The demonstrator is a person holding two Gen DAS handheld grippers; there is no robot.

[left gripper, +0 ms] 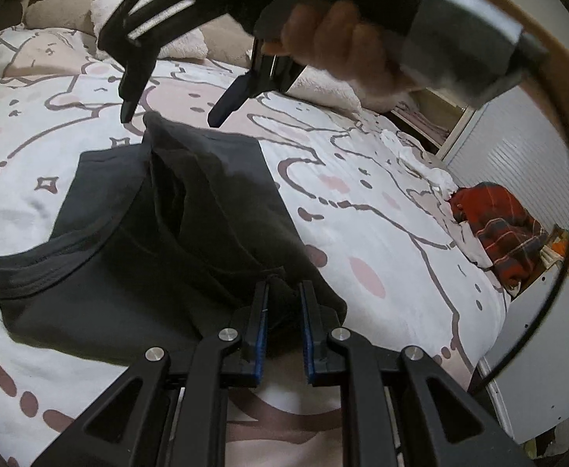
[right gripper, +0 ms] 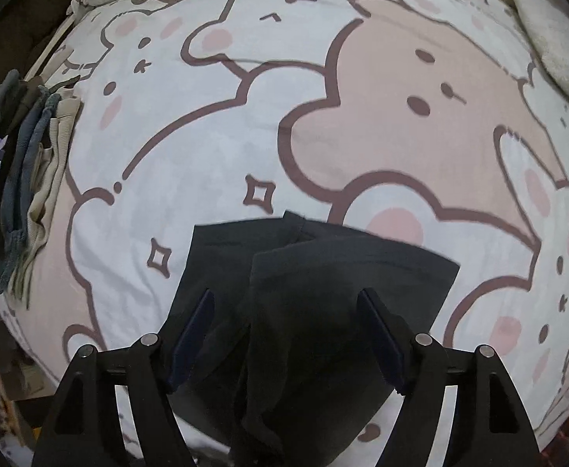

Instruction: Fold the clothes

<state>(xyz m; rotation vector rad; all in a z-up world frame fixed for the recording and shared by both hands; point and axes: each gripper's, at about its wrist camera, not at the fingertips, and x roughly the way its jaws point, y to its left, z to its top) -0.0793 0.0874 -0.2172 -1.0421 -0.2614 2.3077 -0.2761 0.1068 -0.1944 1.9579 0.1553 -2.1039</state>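
A dark grey t-shirt [left gripper: 160,233] lies partly folded on the bed, its collar at the left and a raised fold running to a peak at the far end. My left gripper [left gripper: 284,288] is shut on the near edge of that fold. My right gripper [left gripper: 169,116] hangs open just above the far tip of the shirt, held by a hand. In the right wrist view the same shirt [right gripper: 323,292] lies under my open right gripper [right gripper: 286,297], its fingers wide apart above the cloth.
The bed has a white and pink cartoon bear cover [left gripper: 362,202]. A red plaid garment [left gripper: 498,225] lies at the right edge. A stack of folded clothes [right gripper: 31,175] sits at the bed's left edge. Fluffy pillows [left gripper: 191,39] lie at the head.
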